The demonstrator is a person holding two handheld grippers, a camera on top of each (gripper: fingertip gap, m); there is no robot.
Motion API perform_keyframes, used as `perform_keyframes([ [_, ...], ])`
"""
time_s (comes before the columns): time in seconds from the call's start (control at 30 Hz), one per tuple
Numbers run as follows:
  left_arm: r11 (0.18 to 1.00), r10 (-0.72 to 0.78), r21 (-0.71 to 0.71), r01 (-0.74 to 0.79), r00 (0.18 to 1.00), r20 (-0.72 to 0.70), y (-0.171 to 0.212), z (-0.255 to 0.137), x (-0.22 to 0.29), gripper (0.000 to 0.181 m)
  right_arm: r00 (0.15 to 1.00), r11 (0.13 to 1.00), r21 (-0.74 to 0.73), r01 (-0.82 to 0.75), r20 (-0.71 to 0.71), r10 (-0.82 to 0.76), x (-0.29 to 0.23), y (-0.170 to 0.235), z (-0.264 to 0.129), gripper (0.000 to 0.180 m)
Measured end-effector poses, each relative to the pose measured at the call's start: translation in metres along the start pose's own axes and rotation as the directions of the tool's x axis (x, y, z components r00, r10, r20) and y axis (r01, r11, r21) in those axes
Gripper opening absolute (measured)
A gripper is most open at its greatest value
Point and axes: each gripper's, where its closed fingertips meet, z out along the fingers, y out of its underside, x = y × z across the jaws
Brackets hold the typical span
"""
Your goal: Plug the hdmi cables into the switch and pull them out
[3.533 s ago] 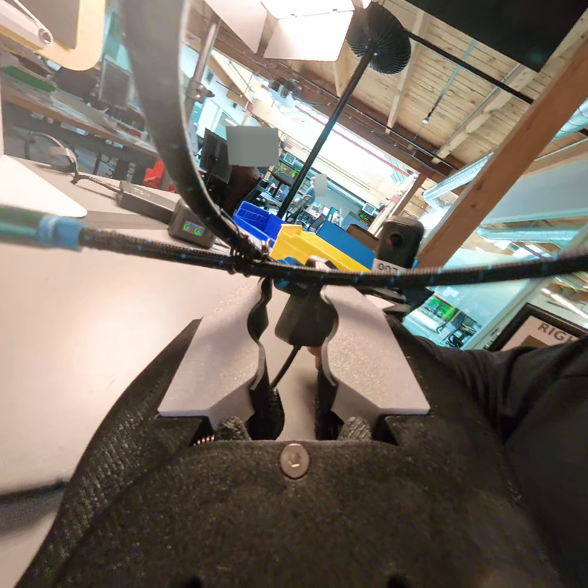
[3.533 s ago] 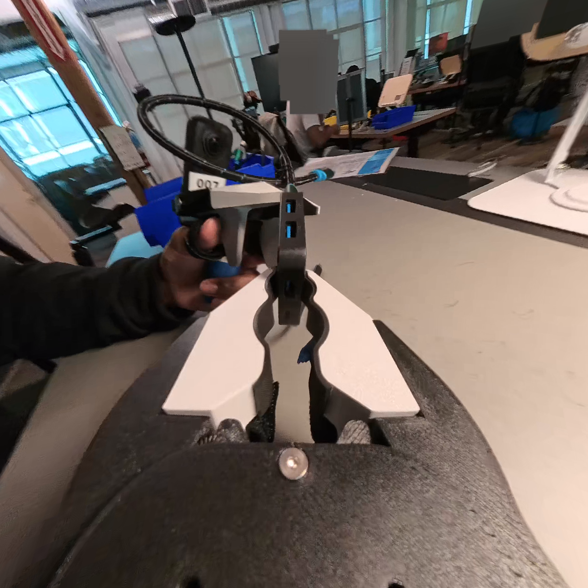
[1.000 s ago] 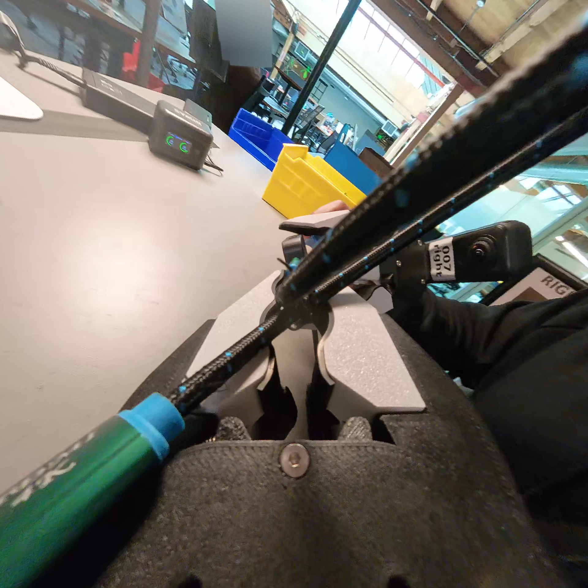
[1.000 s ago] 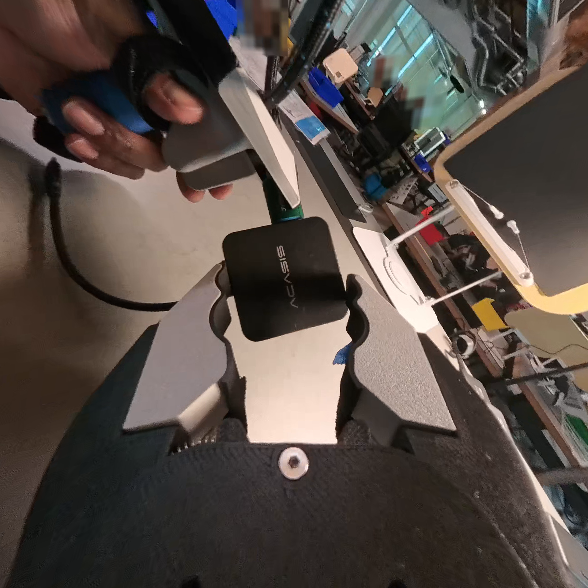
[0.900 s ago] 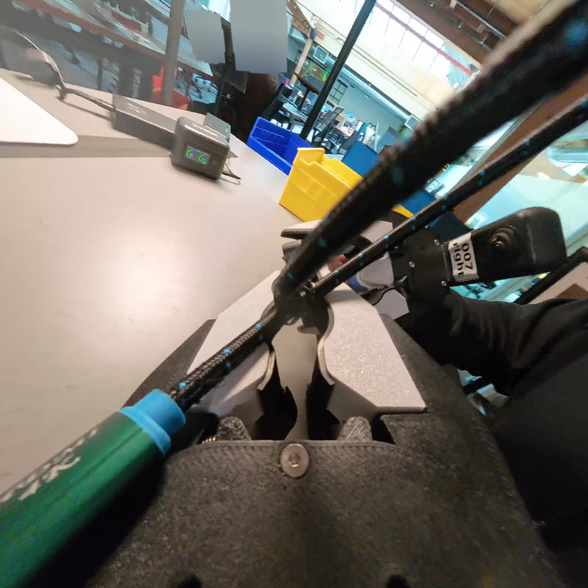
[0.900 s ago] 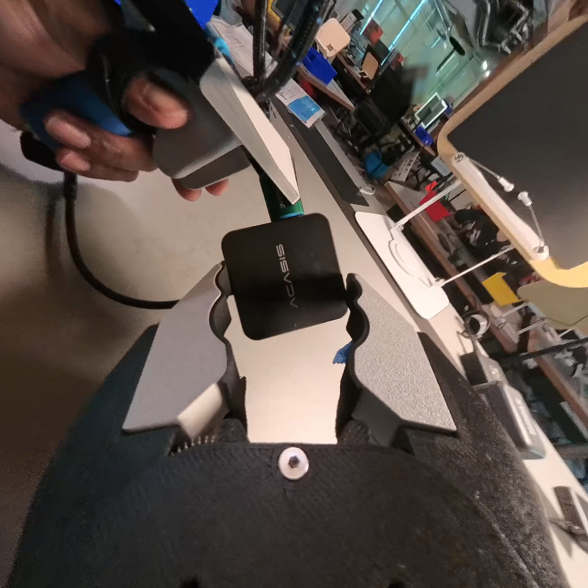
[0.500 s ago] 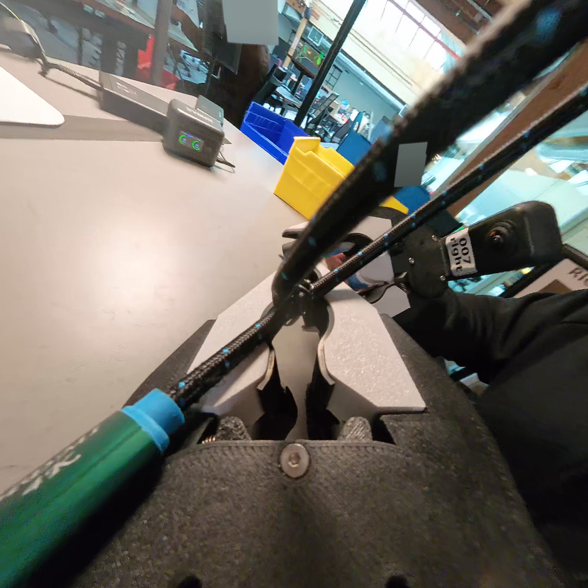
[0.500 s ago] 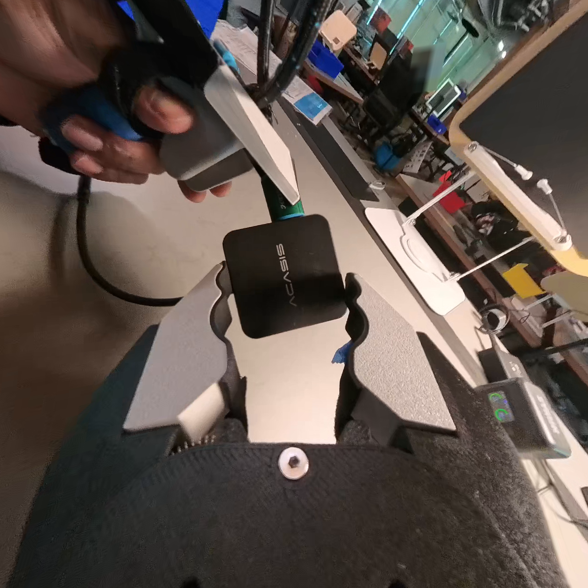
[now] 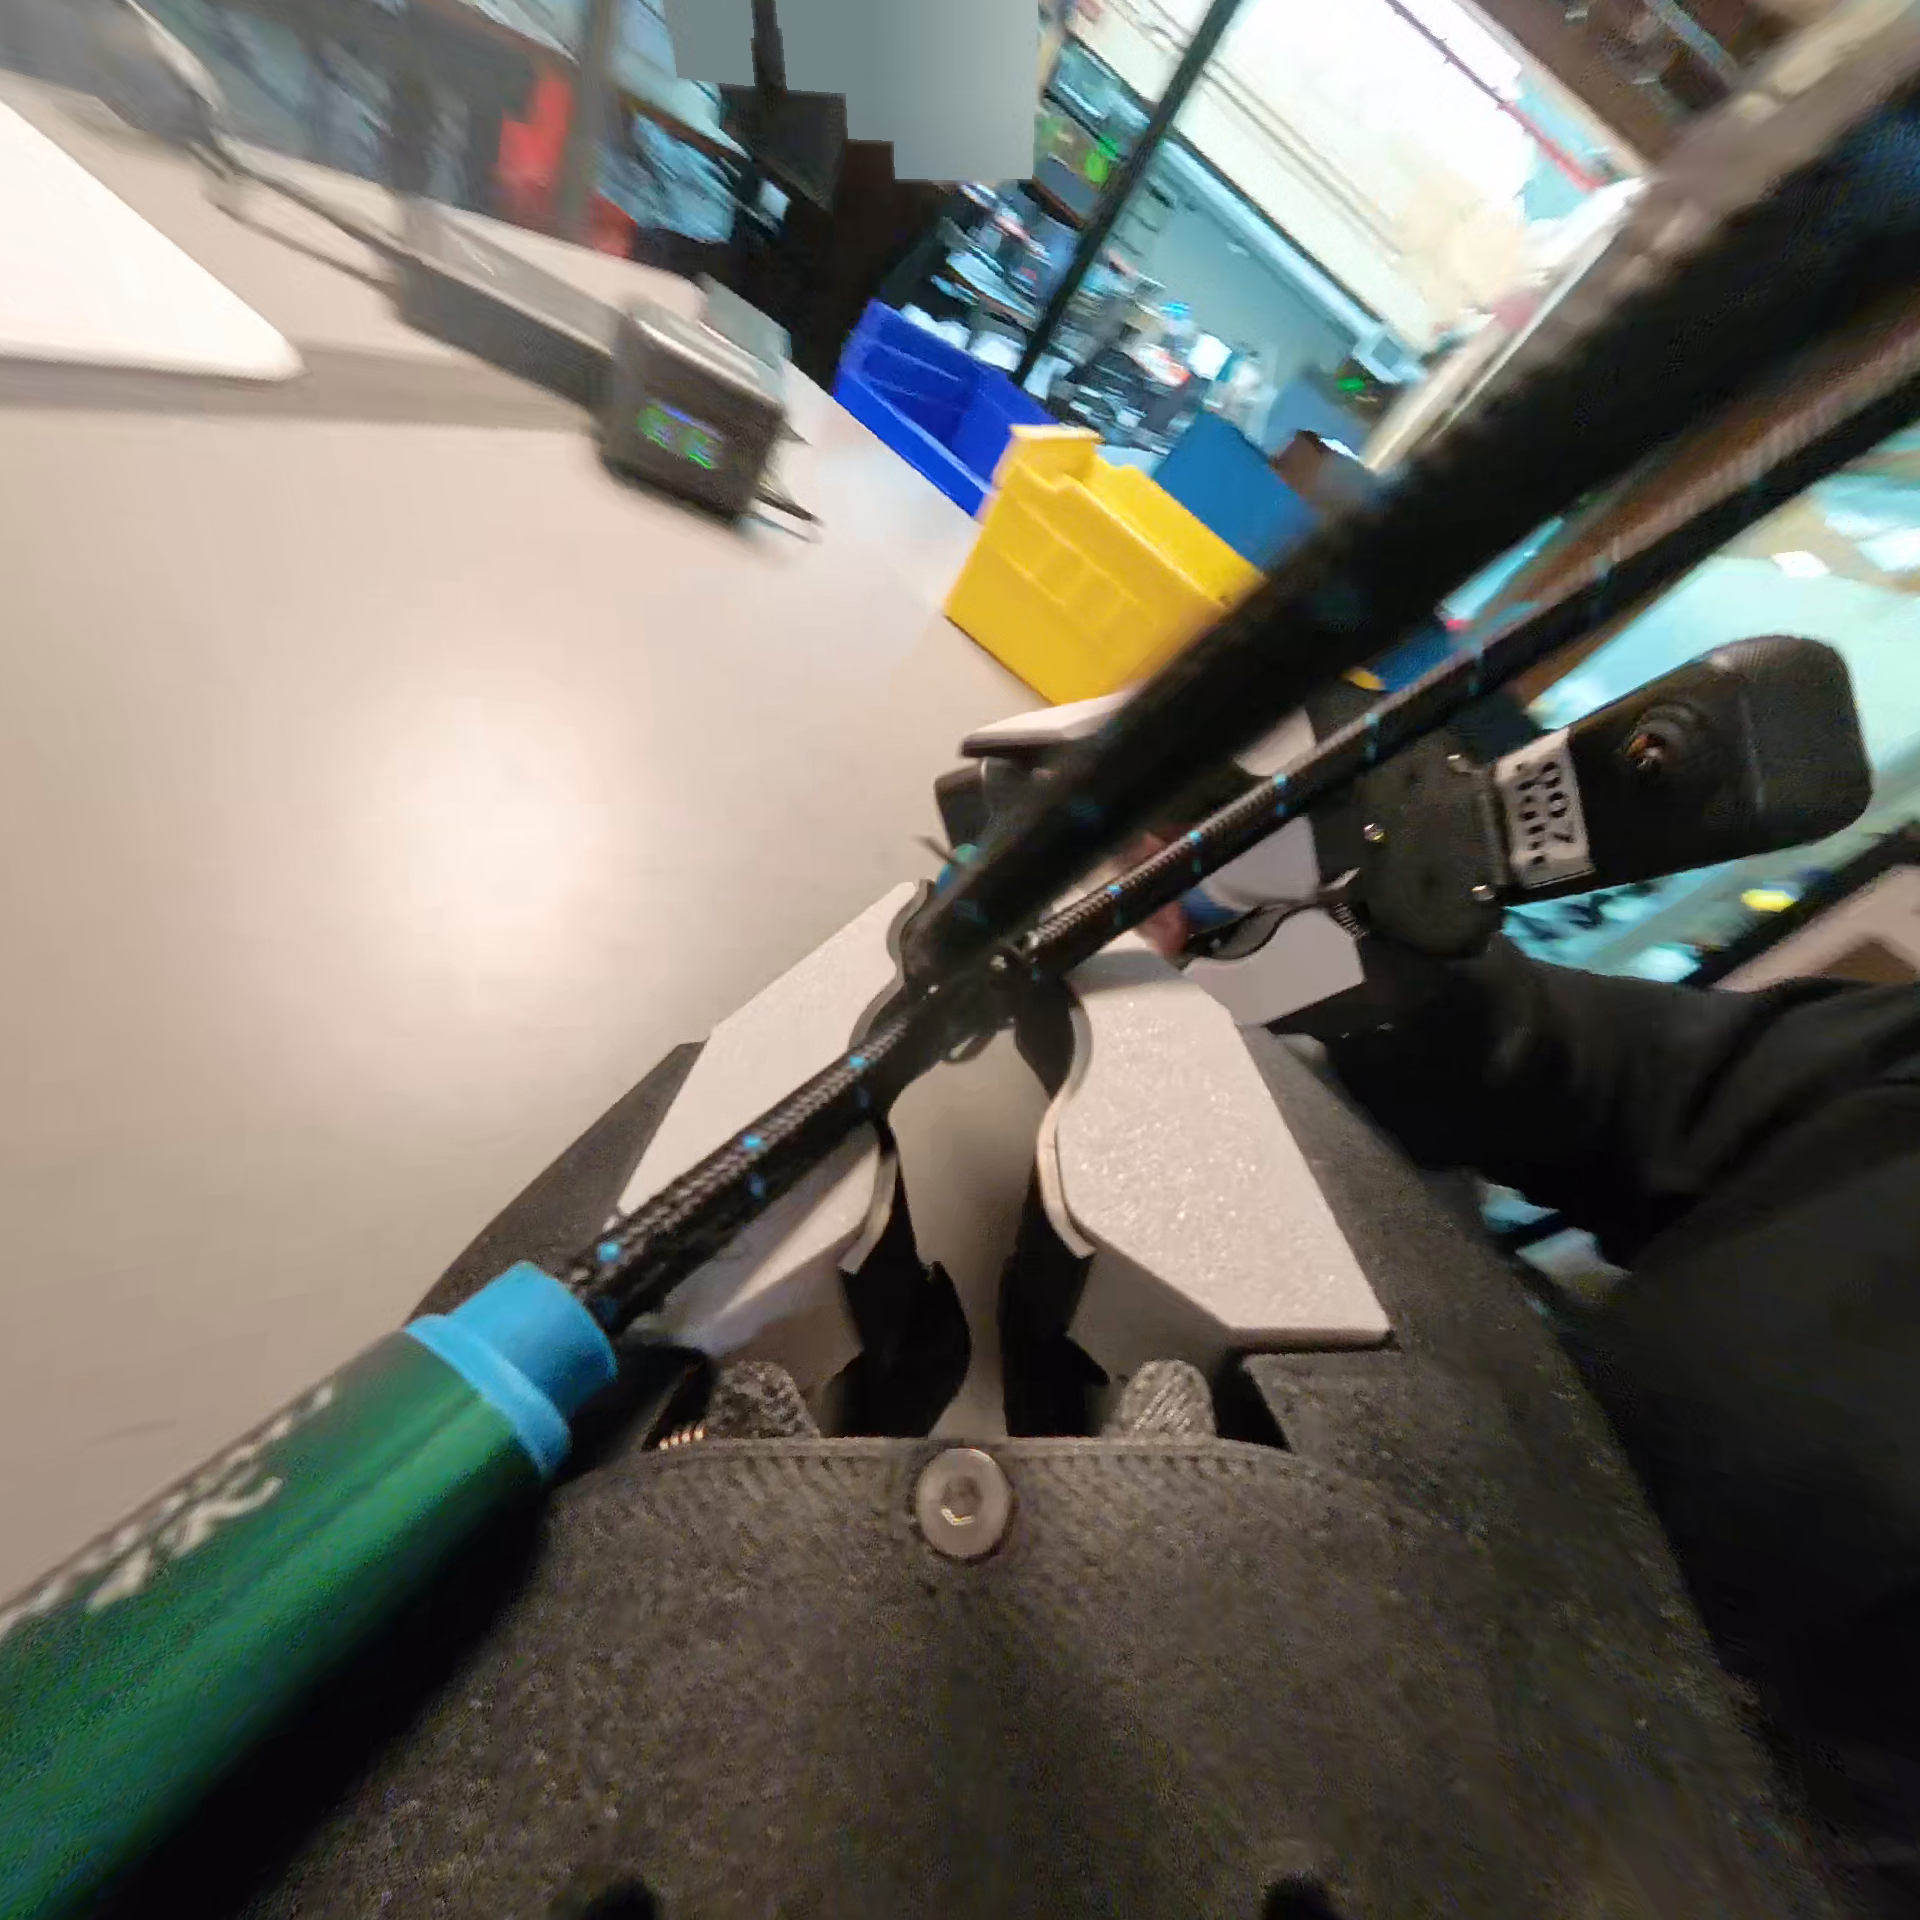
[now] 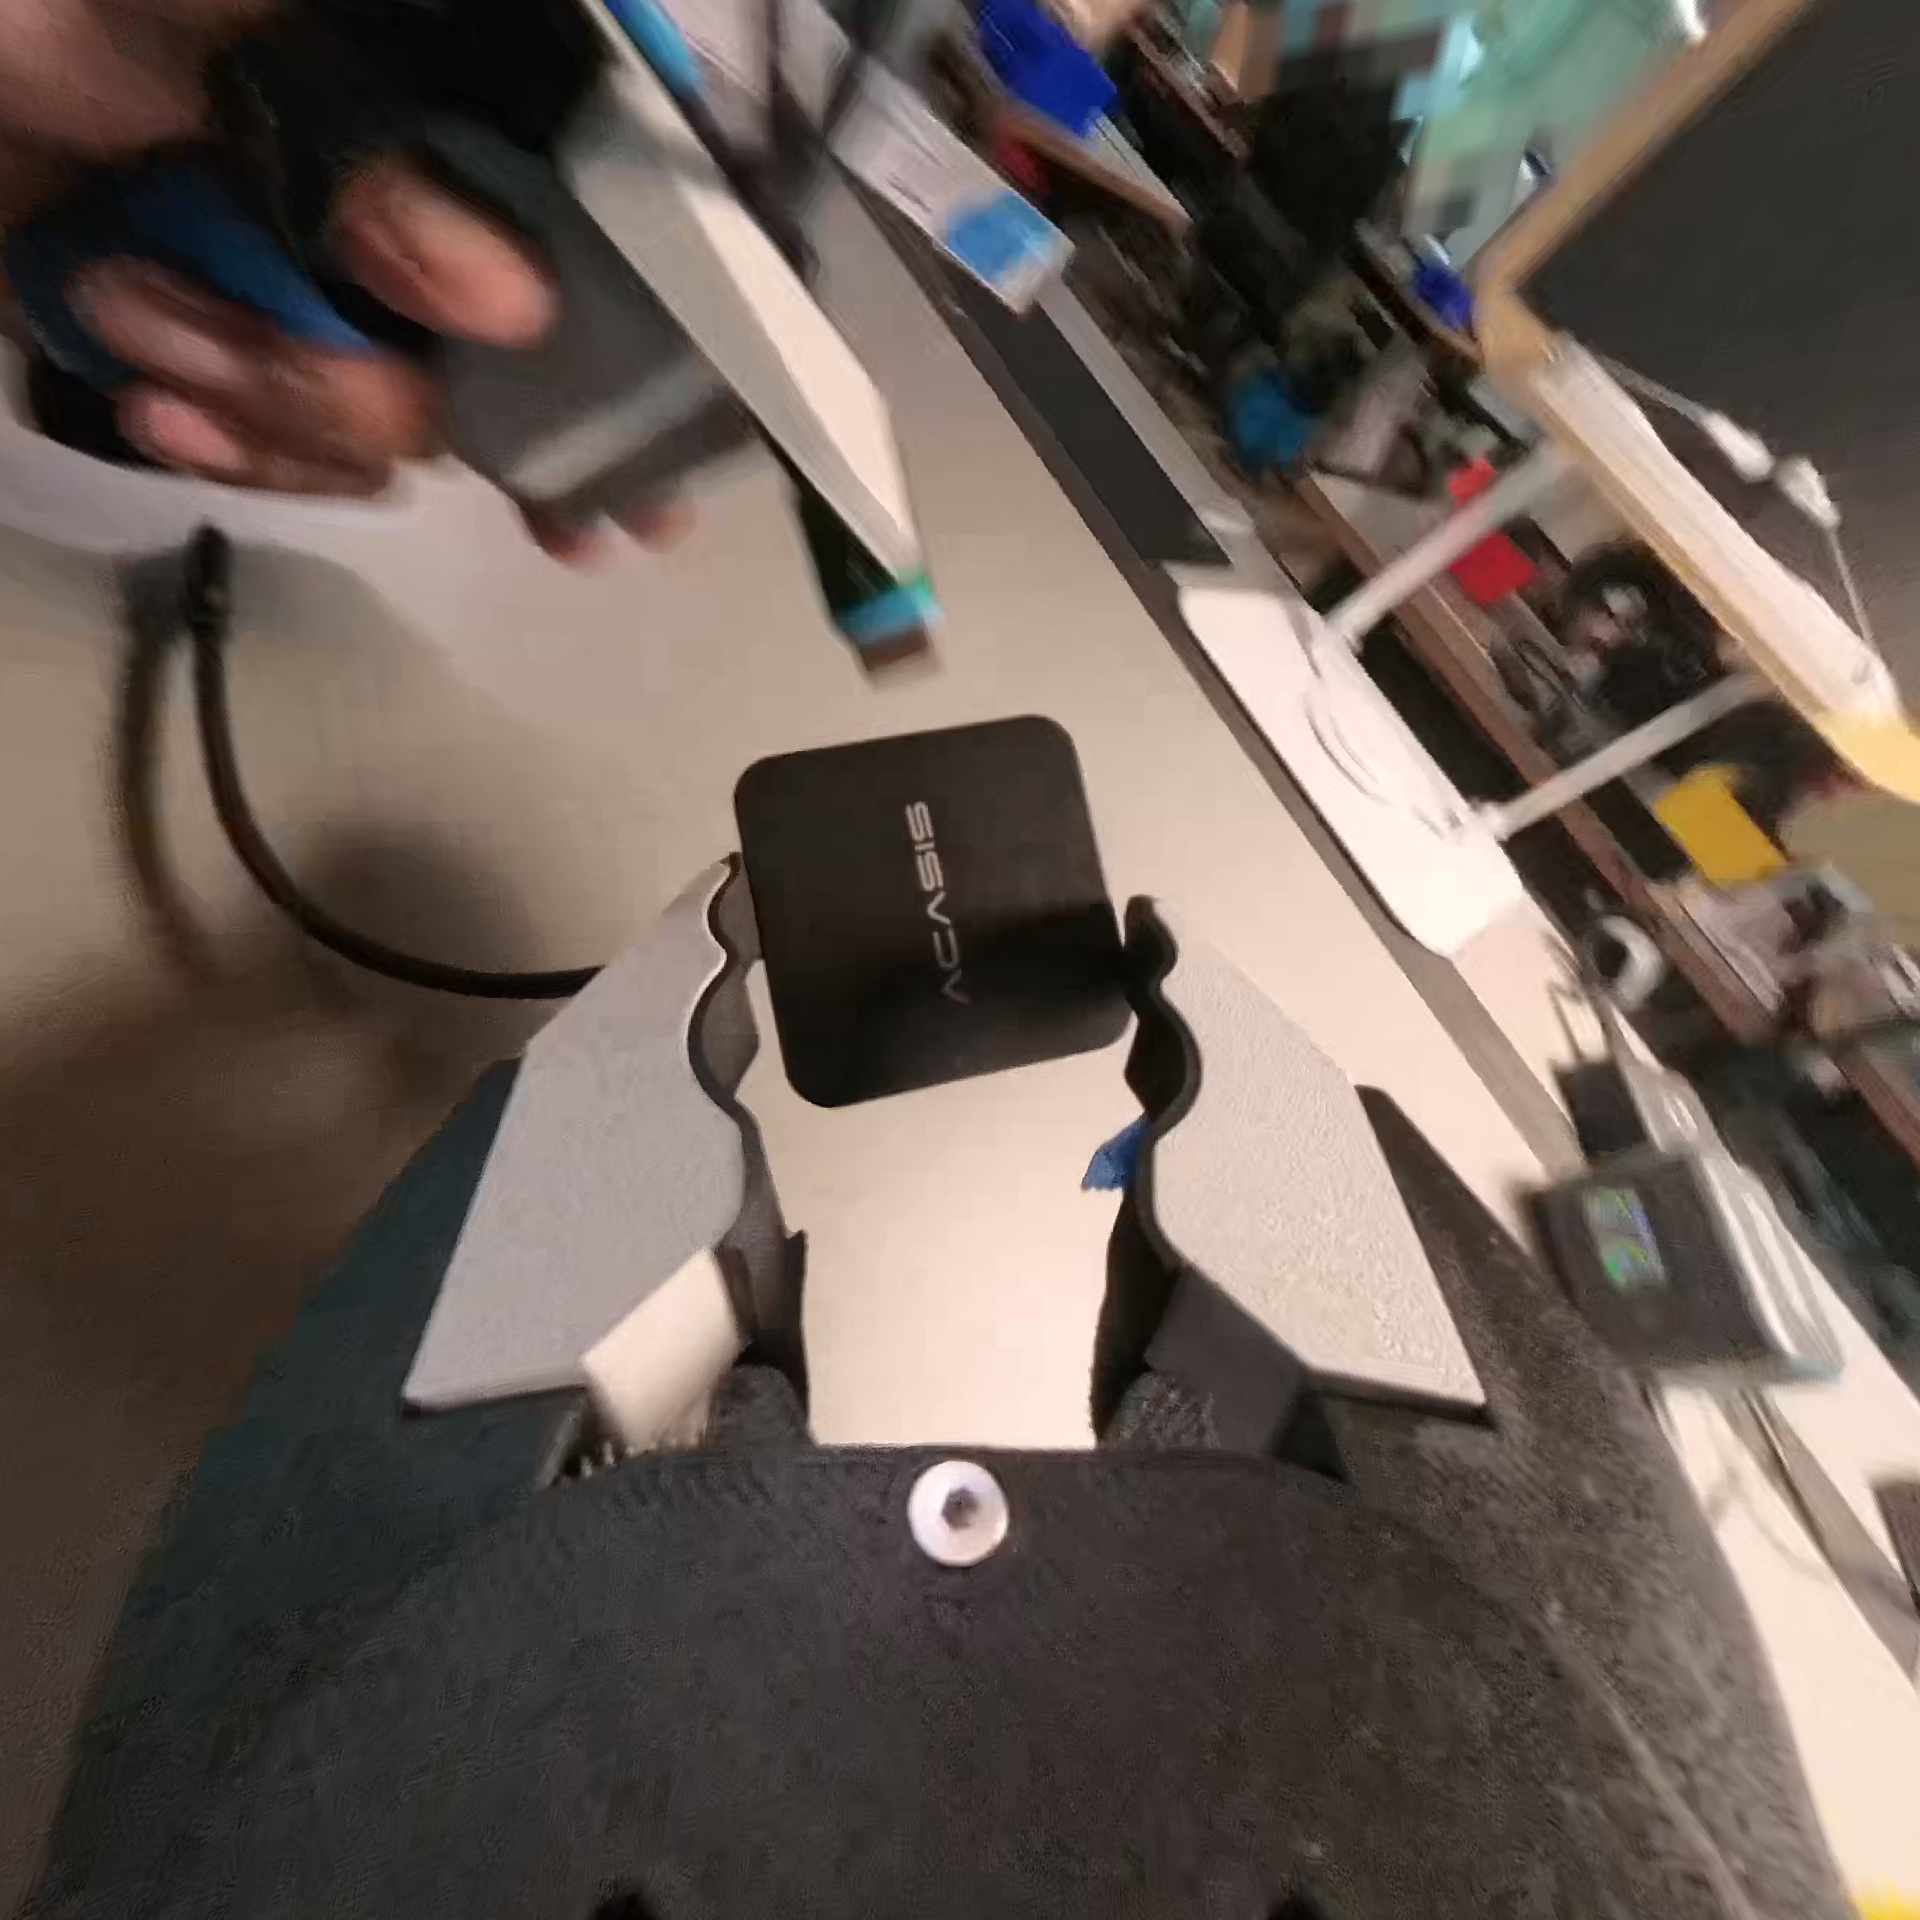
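Observation:
My right gripper (image 10: 935, 904) is shut on the black square switch (image 10: 925, 904) and holds it above the grey table. The switch's thin black lead (image 10: 239, 810) trails to the left. In the right wrist view, a hand holds my left gripper at upper left. The green HDMI plug (image 10: 883, 613) sticks out past its finger (image 10: 769, 312), a short gap from the switch's far edge. In the left wrist view, my left gripper (image 9: 982, 966) is shut on that plug. The braided cable (image 9: 748, 1153) loops over it to a second green plug (image 9: 291, 1507). The frames are motion-blurred.
A yellow bin (image 9: 1091, 582) and a blue bin (image 9: 914, 405) stand at the table's far edge. A black box with green lights (image 9: 686, 426) sits beside them and also shows in the right wrist view (image 10: 1642, 1268). A white stand base (image 10: 1351, 748) lies further along. There is about 5 cm between the tips of the two grippers.
Half a second ago the green plug sat in the switch's far edge. Now it is out, and my left gripper has drawn away from the switch with it.

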Motion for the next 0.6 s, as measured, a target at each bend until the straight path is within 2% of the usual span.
perform_keyframes([
  [0.03, 0.999, 0.030, 0.019, -0.031, 0.999, 0.042, -0.006, -0.007, -0.008, 0.018, 1.000, 1.000, 0.011, -0.015, 0.001, 0.015, 0.009, 0.005, -0.002, 0.074],
  [0.1, 0.996, -0.027, 0.085, 0.023, 0.999, 0.036, -0.023, -0.023, -0.016, 0.018, 0.999, 0.995, 0.088, -0.044, 0.026, 0.042, 0.022, 0.003, -0.011, 0.074],
  [0.17, 0.986, -0.105, 0.132, 0.105, 0.994, -0.003, -0.031, -0.032, -0.022, 0.017, 0.997, 0.996, 0.047, -0.075, 0.031, 0.074, 0.031, 0.014, -0.012, 0.074],
  [0.4, 0.991, -0.124, 0.052, 0.122, 0.992, 0.031, -0.005, -0.014, -0.035, 0.017, 0.982, 0.985, 0.006, -0.171, 0.087, 0.170, 0.031, 0.025, -0.011, 0.073],
  [0.6, 0.982, -0.160, 0.120, 0.148, 0.982, 0.100, -0.009, -0.020, -0.054, 0.016, 0.978, 0.979, 0.020, -0.202, -0.038, 0.203, 0.064, 0.013, -0.031, 0.074],
])
